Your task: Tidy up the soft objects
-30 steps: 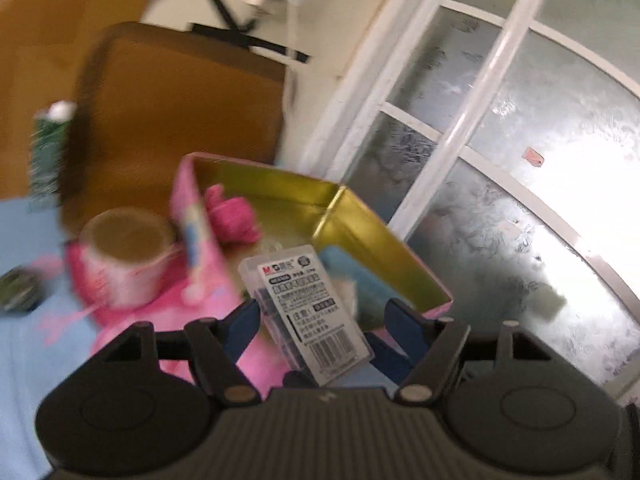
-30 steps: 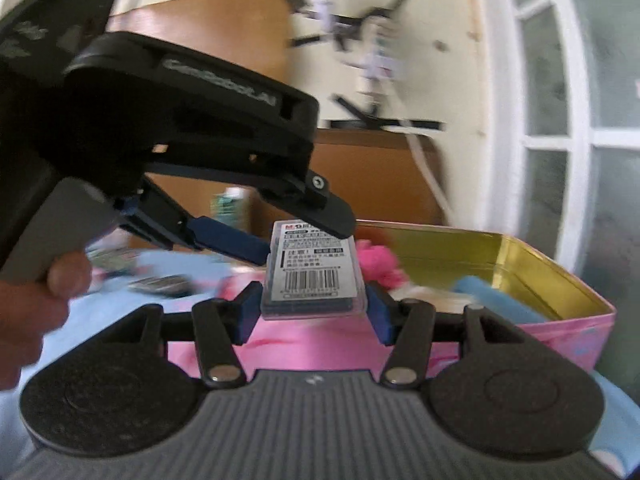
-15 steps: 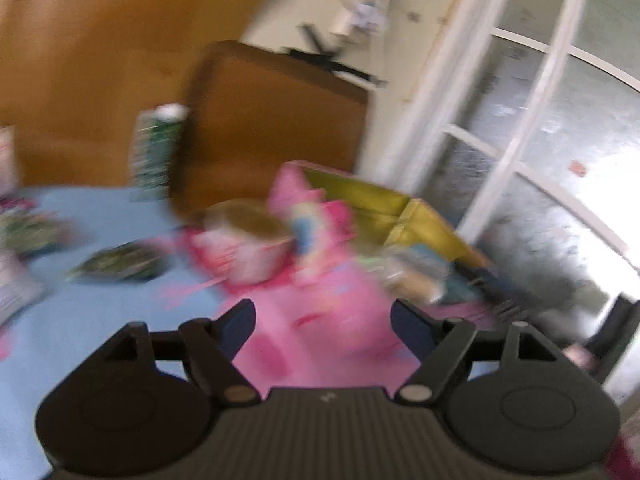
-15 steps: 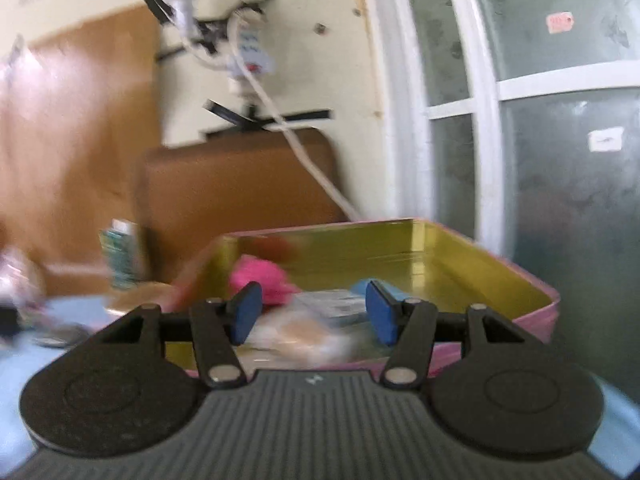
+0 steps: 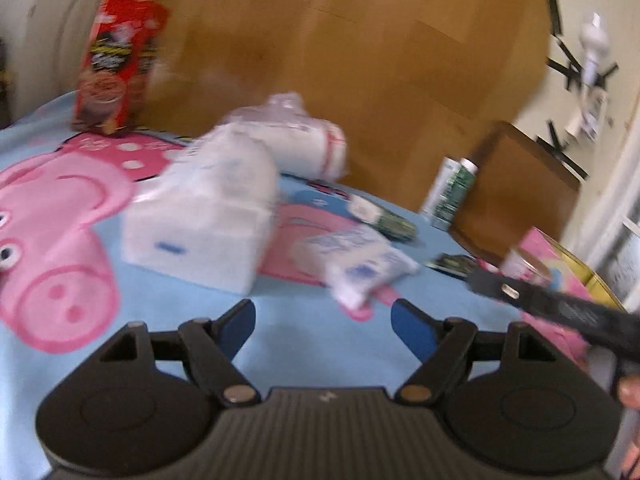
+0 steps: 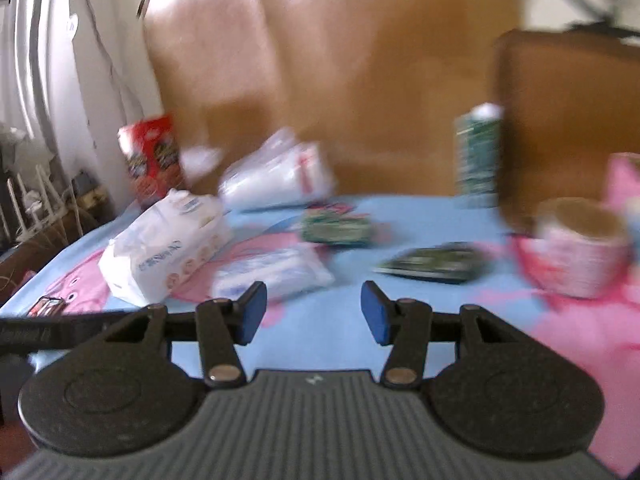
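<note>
Both grippers hung over the bed with nothing in them. The left gripper (image 5: 323,322) had its blue pads spread apart over the blue sheet (image 5: 304,344), its jaws having opened a little wider in the past moment, with only bare cloth showing between them. The right gripper (image 6: 313,316) was also spread and empty, though its jaws had just been drawing in slightly. The views were smeared, so fine print could not be read. On the sheet, which carried a big pink cartoon pig (image 5: 52,240), the soft things lay scattered: a large white tissue pack (image 5: 204,224) sat nearest the left gripper, a small white tissue packet (image 5: 356,264) lay just beyond its pads to the right, and a clear-wrapped white roll pack (image 5: 304,144) rested farther back against the brown headboard (image 5: 360,60). A red snack box (image 5: 116,68) stood upright at the far left, and a green-and-white carton (image 5: 450,192) stood upright at the headboard's right end. Two dark green flat packets (image 6: 432,262) lay on the sheet between the tissues and the pink tin (image 5: 560,264), beside which stood a pink roll of tape (image 6: 576,246). From the left view, the other gripper's black arm crossed the right edge, a fingertip (image 5: 632,394) showing under it.
</note>
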Demonstrator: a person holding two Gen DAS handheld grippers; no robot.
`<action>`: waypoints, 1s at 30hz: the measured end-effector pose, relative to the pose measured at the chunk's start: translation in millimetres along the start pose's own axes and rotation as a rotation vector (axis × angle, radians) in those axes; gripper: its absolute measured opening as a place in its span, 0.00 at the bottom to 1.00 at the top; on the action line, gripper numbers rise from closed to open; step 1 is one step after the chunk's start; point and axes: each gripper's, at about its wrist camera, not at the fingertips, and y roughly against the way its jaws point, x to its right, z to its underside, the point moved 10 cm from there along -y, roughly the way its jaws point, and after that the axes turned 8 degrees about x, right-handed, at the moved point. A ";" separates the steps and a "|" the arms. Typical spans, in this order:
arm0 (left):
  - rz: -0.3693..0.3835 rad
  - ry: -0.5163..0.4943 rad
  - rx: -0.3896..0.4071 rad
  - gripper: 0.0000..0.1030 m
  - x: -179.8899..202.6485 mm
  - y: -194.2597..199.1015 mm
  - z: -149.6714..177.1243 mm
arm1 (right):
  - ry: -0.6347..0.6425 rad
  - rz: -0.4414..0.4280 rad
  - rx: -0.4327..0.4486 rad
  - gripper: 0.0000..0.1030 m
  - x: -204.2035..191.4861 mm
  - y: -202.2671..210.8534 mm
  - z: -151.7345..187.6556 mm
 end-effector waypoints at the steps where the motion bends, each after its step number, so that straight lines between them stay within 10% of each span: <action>1: 0.005 0.023 0.000 0.75 -4.8 -1.0 0.7 | -0.001 0.001 -0.014 0.53 -5.1 -17.0 -3.2; 6: 0.042 0.079 0.004 0.75 -7.2 -5.3 -2.6 | -0.067 0.023 -0.127 0.53 -10.2 -94.0 -16.1; 8: 0.043 0.073 -0.009 0.75 -6.4 -8.6 -0.3 | -0.136 0.010 -0.231 0.36 -6.6 -116.3 -3.8; 14: 0.091 0.067 -0.049 0.75 3.9 -15.3 3.6 | -0.238 -0.108 -0.273 0.24 -7.5 -67.9 11.2; 19: 0.129 0.058 -0.071 0.75 13.4 -18.5 6.1 | -0.145 -0.179 -0.200 0.29 -22.0 6.5 30.7; 23: 0.121 0.065 -0.090 0.77 15.7 -22.2 5.8 | 0.034 -0.152 -0.154 0.64 -35.9 18.2 32.8; 30: 0.105 -0.008 -0.127 0.66 40.7 -21.2 18.6 | 0.135 -0.129 -0.141 0.48 -55.6 11.2 44.2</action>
